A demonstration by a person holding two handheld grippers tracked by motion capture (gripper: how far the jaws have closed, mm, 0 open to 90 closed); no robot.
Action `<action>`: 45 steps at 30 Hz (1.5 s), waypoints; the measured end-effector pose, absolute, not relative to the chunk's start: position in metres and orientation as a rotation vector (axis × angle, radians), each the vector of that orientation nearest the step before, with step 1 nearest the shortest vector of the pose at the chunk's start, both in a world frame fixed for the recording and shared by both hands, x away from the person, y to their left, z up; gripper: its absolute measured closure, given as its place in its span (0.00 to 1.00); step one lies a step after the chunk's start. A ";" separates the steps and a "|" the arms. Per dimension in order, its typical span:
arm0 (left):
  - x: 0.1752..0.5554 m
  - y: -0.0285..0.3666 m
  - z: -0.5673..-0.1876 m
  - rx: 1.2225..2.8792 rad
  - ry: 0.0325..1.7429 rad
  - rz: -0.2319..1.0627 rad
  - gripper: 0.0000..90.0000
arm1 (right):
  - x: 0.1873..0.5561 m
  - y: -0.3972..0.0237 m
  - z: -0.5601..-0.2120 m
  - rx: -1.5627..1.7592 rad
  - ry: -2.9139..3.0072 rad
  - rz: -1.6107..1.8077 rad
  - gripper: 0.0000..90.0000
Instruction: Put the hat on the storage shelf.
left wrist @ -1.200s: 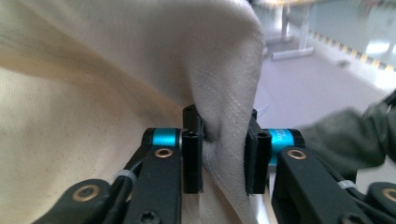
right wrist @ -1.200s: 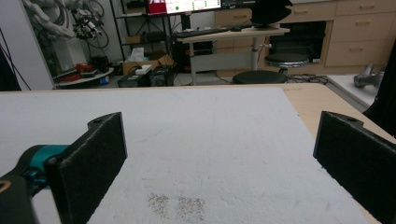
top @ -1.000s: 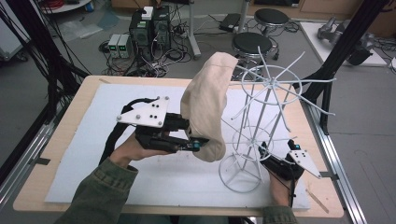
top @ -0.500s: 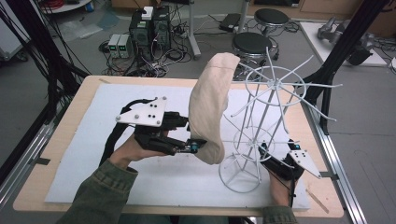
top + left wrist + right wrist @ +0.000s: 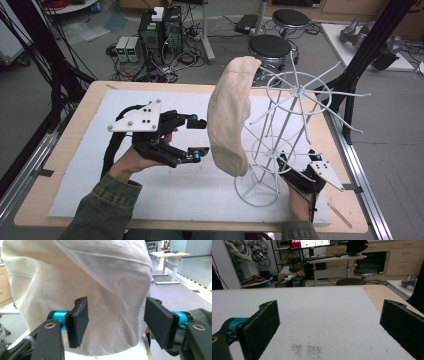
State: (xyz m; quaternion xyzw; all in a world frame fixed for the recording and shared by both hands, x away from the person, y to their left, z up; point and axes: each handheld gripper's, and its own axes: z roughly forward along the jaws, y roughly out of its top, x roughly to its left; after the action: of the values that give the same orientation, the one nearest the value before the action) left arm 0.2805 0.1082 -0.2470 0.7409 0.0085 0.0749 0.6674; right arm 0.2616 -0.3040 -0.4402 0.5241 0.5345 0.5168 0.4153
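On the white mat (image 5: 100,200) covering the table (image 5: 60,165), I am holding my left gripper (image 5: 199,139) just beside the cream hat (image 5: 230,115), its jaws spread wide and gripping nothing. The hat is hanging on one prong of the white wire rack (image 5: 280,145), high on the rack's left side, draping down with its lower edge near the base ring. In the left gripper view the fabric (image 5: 100,290) is sitting between and beyond my two pads (image 5: 80,320), apart from both as far as I can tell.

My right gripper (image 5: 329,327) is resting low by the rack's foot, jaws also wide apart and empty, looking out over bare mat.

What I am worrying about: the hat seems to be hanging from a single thin prong, so a nudge from my left jaws could be sliding it off. The rack looks light and tall; if I am pushing sideways against the fabric, the whole frame may be tipping or skating across the mat, since my right gripper is not holding it.
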 end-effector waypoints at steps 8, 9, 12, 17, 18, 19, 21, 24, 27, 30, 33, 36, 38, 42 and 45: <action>0.280 0.129 -0.251 1.641 0.088 0.213 0.32 | 0.261 -0.304 -0.440 1.319 1.340 1.297 0.02; 0.280 0.132 -0.251 1.636 0.096 0.221 0.32 | 0.261 -0.304 -0.440 1.319 1.340 1.297 0.02; 0.279 0.138 -0.253 1.629 0.117 0.236 0.32 | 0.261 -0.304 -0.440 1.321 1.339 1.298 0.02; 0.278 0.149 -0.256 1.625 0.150 0.260 0.31 | 0.261 -0.304 -0.440 1.320 1.338 1.298 0.02; 0.278 0.150 -0.256 1.624 0.154 0.260 0.31 | 0.261 -0.304 -0.440 1.326 1.337 1.299 0.02; 0.278 0.153 -0.257 1.622 0.163 0.268 0.31 | 0.261 -0.304 -0.440 1.325 1.338 1.299 0.02; 0.278 0.157 -0.257 1.617 0.178 0.279 0.31 | 0.261 -0.304 -0.440 1.324 1.338 1.297 0.02; 0.276 0.165 -0.257 1.602 0.199 0.304 0.31 | 0.261 -0.304 -0.440 1.325 1.336 1.298 0.02; 0.274 0.173 -0.256 1.585 0.224 0.332 0.31 | 0.261 -0.304 -0.441 1.330 1.337 1.299 0.02; 0.272 0.182 -0.254 1.573 0.246 0.353 0.31 | 0.261 -0.304 -0.441 1.332 1.335 1.300 0.02; 0.267 0.191 -0.254 1.572 0.280 0.398 0.31 | 0.261 -0.304 -0.441 1.338 1.333 1.300 0.02; 0.264 0.201 -0.257 1.564 0.330 0.441 0.30 | 0.261 -0.304 -0.441 1.341 1.331 1.299 0.02; 0.264 0.207 -0.260 1.563 0.358 0.455 0.30 | 0.260 -0.304 -0.441 1.342 1.326 1.305 0.02; 0.264 0.217 -0.265 1.563 0.400 0.466 0.29 | 0.260 -0.304 -0.441 1.343 1.326 1.303 0.02; 0.263 0.224 -0.269 1.553 0.426 0.474 0.29 | 0.261 -0.305 -0.441 1.339 1.327 1.300 0.02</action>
State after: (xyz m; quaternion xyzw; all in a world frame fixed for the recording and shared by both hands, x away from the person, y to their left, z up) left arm 0.2633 0.2235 -0.2694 0.6884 0.1888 0.2101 0.6680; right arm 0.2610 -0.3045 -0.4414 0.5326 0.5276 0.5171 0.4129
